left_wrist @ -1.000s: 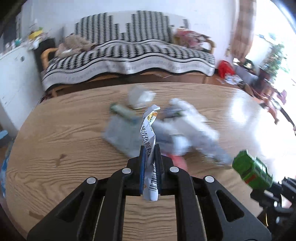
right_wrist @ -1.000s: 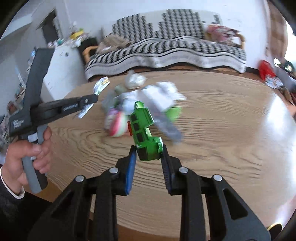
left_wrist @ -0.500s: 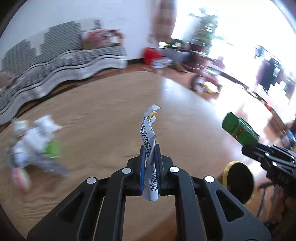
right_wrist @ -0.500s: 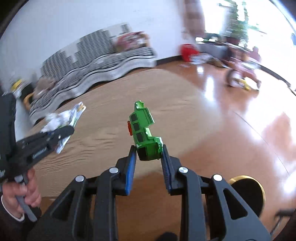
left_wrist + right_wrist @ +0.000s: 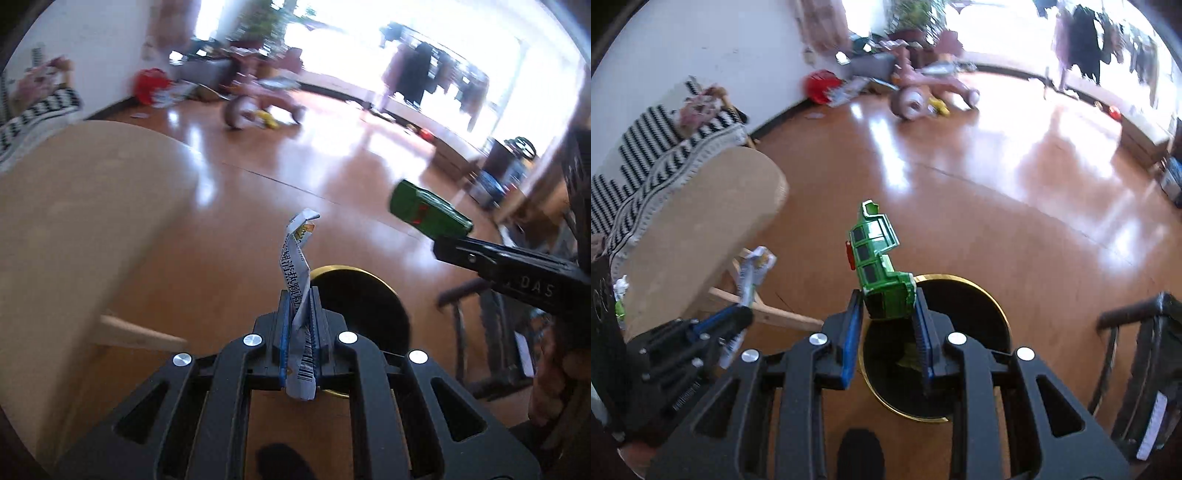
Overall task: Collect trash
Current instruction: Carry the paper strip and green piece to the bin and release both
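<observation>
My left gripper (image 5: 298, 317) is shut on a twisted white wrapper (image 5: 297, 266) with printed text and a barcode. My right gripper (image 5: 888, 317) is shut on a crushed green carton (image 5: 877, 266). A round black bin with a gold rim (image 5: 967, 317) stands on the floor just beyond and below both grippers; it also shows in the left wrist view (image 5: 369, 306). The right gripper with the carton (image 5: 424, 214) shows at the right of the left wrist view. The left gripper with the wrapper (image 5: 753, 273) shows at the left of the right wrist view.
The round wooden table (image 5: 74, 206) lies to the left, with its wooden leg (image 5: 768, 314) near the bin. A dark chair frame (image 5: 1137, 332) stands to the right of the bin. A pink tricycle (image 5: 923, 92) and clutter sit far across the glossy floor.
Both grippers have swung right, away from the table and its trash pile, and now point down over the floor bin. Each still holds its item.
</observation>
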`<state>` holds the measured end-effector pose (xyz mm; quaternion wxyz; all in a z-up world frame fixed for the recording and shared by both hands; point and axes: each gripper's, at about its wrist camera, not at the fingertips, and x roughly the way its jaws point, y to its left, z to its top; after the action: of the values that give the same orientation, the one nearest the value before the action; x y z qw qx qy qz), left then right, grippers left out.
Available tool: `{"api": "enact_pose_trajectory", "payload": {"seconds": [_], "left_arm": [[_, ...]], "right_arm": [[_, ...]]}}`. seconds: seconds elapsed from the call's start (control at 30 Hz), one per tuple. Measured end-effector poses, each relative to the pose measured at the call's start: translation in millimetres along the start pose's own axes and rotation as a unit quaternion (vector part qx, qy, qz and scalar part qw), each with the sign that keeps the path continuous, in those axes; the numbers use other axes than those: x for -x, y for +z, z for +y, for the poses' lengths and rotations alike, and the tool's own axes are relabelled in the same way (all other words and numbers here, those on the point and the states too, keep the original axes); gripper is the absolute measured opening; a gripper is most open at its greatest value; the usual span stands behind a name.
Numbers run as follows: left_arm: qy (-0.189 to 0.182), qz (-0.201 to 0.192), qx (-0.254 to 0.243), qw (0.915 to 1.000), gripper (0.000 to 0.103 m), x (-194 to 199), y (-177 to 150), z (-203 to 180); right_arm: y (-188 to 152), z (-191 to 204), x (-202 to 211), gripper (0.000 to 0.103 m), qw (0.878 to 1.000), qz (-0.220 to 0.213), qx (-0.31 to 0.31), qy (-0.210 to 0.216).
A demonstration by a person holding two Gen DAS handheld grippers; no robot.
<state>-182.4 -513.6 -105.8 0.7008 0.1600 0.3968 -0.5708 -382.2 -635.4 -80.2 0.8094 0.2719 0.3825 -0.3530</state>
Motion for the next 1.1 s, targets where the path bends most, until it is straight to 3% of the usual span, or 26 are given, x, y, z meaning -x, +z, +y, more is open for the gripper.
{"api": "enact_pose_trajectory", "payload": {"seconds": [0.3,0.77,0.8,0.83,0.9,1.1], "left_arm": [[-0.046,0.059,-0.004,0.9972,0.009,-63,-18,-31],[-0.061,0.08,-0.007,0.9949,0.012,-96,-21,-46],[-0.06,0.085,-0.007,0.9945,0.024,-98,-22,-47],[-0.063,0.089,-0.006,0.994,0.046,-99,-22,-44],[-0.065,0.079,0.004,0.9948,0.066,-97,-23,-40],[-0.063,0.074,0.013,0.9951,0.07,-94,-18,-36]], "right_arm": [[-11,-33,-15,0.027,0.999,0.037,-0.023,-0.02],[-6,-47,-22,0.027,0.998,0.05,-0.031,-0.02],[-5,-48,-22,0.027,0.998,0.052,-0.032,-0.02],[-5,-47,-23,0.027,0.998,0.053,-0.032,-0.02],[-5,-47,-23,0.027,0.998,0.054,-0.032,-0.02],[-4,-47,-28,0.027,0.997,0.062,-0.031,-0.016]]}}
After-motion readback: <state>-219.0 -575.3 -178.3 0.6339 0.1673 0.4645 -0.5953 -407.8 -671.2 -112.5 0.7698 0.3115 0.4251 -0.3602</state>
